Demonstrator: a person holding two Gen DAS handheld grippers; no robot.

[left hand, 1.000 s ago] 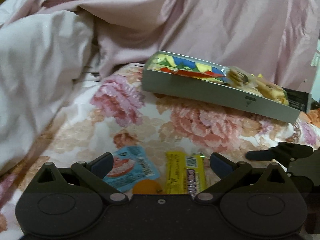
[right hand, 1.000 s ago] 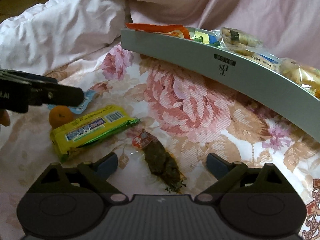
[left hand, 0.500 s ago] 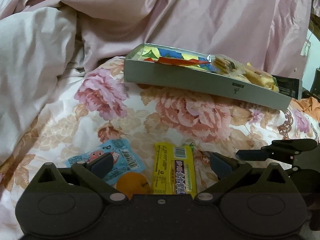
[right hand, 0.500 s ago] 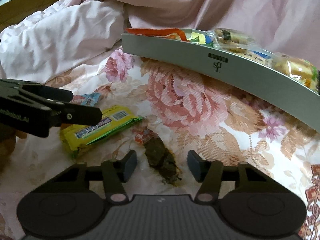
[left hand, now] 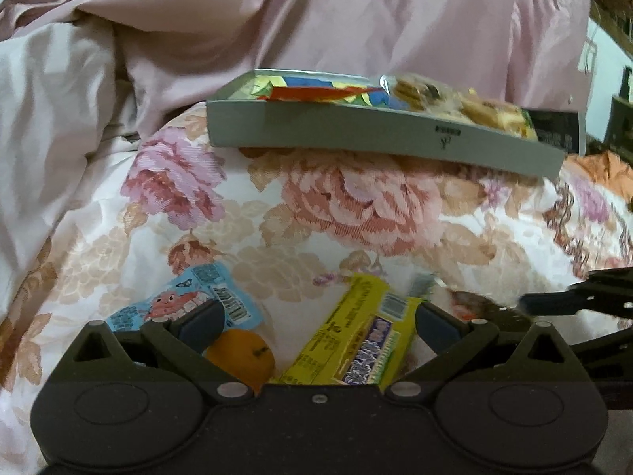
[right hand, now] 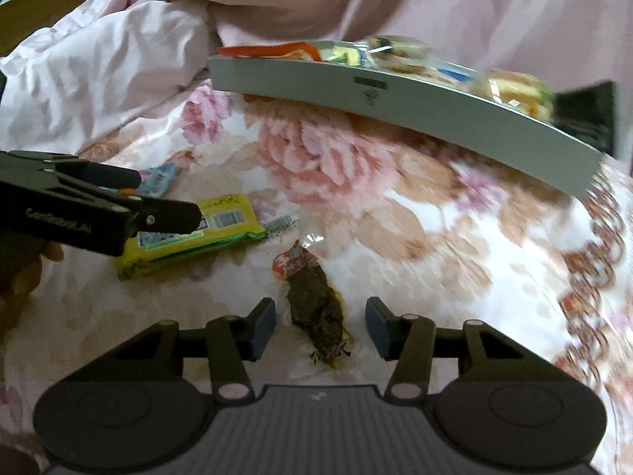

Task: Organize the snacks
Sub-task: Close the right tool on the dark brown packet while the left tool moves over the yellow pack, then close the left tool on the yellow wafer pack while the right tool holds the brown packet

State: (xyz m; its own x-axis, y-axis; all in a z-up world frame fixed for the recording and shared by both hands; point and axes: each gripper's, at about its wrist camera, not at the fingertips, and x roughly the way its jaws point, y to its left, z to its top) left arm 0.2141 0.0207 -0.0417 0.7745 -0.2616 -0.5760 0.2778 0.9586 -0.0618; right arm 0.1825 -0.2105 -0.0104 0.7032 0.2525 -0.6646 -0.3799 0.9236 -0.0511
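Observation:
A grey box (left hand: 379, 140) full of snacks lies on the flowered bedspread; it also shows in the right wrist view (right hand: 395, 95). My left gripper (left hand: 316, 322) is open over a yellow snack bar (left hand: 364, 340) and a small orange (left hand: 241, 358), with a blue packet (left hand: 178, 301) at its left finger. My right gripper (right hand: 320, 326) is open, its fingers on either side of a clear packet of dark brown snack (right hand: 316, 308). The left gripper's side (right hand: 99, 206) shows over the yellow bar (right hand: 190, 237) in the right wrist view.
Rumpled pink quilts (left hand: 118, 79) rise behind and left of the box. A dark object (right hand: 585, 118) lies by the box's right end. The flowered spread (right hand: 435, 237) lies between the snacks and the box.
My right gripper's fingers have narrowed around the brown snack packet, then held about the same gap. My left gripper has moved in over the yellow bar and the orange.

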